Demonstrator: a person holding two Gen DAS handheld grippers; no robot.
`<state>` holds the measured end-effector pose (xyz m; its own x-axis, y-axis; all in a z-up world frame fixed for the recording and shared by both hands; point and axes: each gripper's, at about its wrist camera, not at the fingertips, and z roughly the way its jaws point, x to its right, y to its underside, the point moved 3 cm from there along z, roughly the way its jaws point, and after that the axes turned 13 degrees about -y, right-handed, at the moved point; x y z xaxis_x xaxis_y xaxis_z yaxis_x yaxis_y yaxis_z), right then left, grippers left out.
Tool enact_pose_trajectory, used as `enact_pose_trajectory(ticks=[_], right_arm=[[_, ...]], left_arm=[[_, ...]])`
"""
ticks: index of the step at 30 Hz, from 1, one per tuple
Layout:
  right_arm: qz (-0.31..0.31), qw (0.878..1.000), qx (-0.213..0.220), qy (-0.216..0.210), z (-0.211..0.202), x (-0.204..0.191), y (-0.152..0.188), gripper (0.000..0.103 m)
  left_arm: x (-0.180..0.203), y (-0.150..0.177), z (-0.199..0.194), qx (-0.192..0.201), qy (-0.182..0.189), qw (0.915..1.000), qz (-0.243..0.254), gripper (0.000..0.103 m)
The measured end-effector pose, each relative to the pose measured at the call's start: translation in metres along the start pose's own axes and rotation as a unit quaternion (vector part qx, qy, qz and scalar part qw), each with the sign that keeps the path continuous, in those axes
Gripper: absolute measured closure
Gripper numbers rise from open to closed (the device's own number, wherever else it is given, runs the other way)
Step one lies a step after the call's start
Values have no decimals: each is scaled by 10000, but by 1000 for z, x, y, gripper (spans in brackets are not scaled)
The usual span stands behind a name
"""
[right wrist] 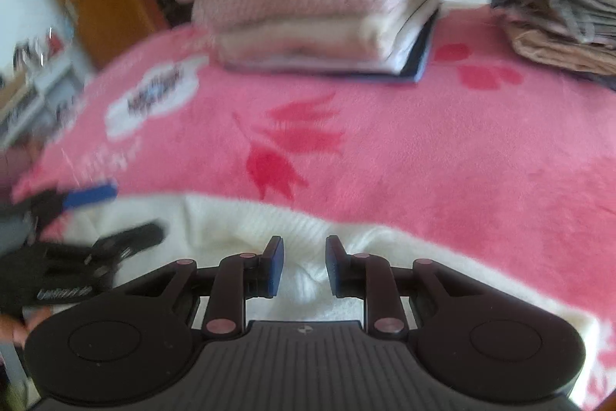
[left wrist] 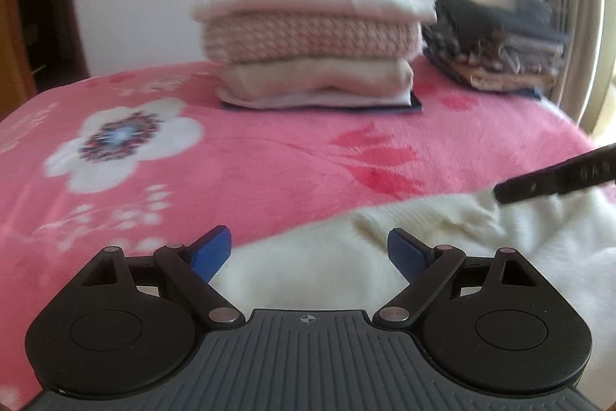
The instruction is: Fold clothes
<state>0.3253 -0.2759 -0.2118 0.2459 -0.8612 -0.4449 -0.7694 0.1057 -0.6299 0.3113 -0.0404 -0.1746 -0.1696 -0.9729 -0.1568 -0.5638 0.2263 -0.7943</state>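
Cream knit garment [left wrist: 346,257] lies at bottom of both frames on pink floral blanket [left wrist: 269,160]. Left gripper [left wrist: 310,253] spread wide above it – nothing held. Right gripper [right wrist: 304,266] part-closed w/ a gap, knit bunched between the pads; contact unclear – can't tell if gripping. Folded light stack [left wrist: 312,45] upper centre, dark stack [left wrist: 496,41] upper right.

Rumpled cream knit sweater [left wrist: 423,249] on bed

- Your bed's pink flowered blanket [left wrist: 269,156] carries everything.
- A cream knit garment [left wrist: 346,257] lies at its near edge.
- Farther back you see a pale folded stack [left wrist: 312,45], with a darker folded stack [left wrist: 496,45] just beside it.
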Motion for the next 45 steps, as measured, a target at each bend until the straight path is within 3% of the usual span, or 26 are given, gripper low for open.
enact_pose_trajectory(ticks=[6, 10, 12, 17, 21, 25, 27, 33, 36, 41, 45], right_arm=[[236, 9990, 375, -100, -87, -33, 22, 76], [32, 9979, 633, -94, -171, -76, 66, 70], [-10, 9969, 775, -104, -216, -93, 98, 64], [256, 9976, 629, 141, -290, -122, 198, 63], [395, 9978, 183, 498, -286, -126, 265, 63], [568, 9962, 49, 660, -265, -122, 296, 65], [479, 9959, 18, 766, -259, -122, 309, 74], [213, 9938, -77, 1084, -244, -122, 346, 75], [119, 9923, -131, 1225, -238, -123, 364, 75], [655, 9907, -341, 1140, -265, -138, 395, 75], [392, 9891, -258, 1393, -273, -148, 386, 75]], left_arm=[[-51, -5, -122, 445, -314, 9985, -54, 13], [-75, 16, -208, 398, -167, 9984, -371, 7], [-81, 40, -236, 161, 1, 9985, -523, 6], [-87, 120, -275, -677, 351, 9928, -922, 6], [-80, 183, -278, -1219, 227, 9864, -1081, 8], [-67, 227, -275, -1536, -10, 9832, -987, 12], [-60, 240, -273, -1597, -157, 9834, -843, 13], [-43, 259, -265, -1750, -508, 9830, -201, 12], [-45, 267, -262, -1871, -429, 9810, -275, 10], [-45, 272, -266, -1871, -465, 9807, -327, 8], [-49, 267, -274, -1858, -537, 9802, -422, 9]])
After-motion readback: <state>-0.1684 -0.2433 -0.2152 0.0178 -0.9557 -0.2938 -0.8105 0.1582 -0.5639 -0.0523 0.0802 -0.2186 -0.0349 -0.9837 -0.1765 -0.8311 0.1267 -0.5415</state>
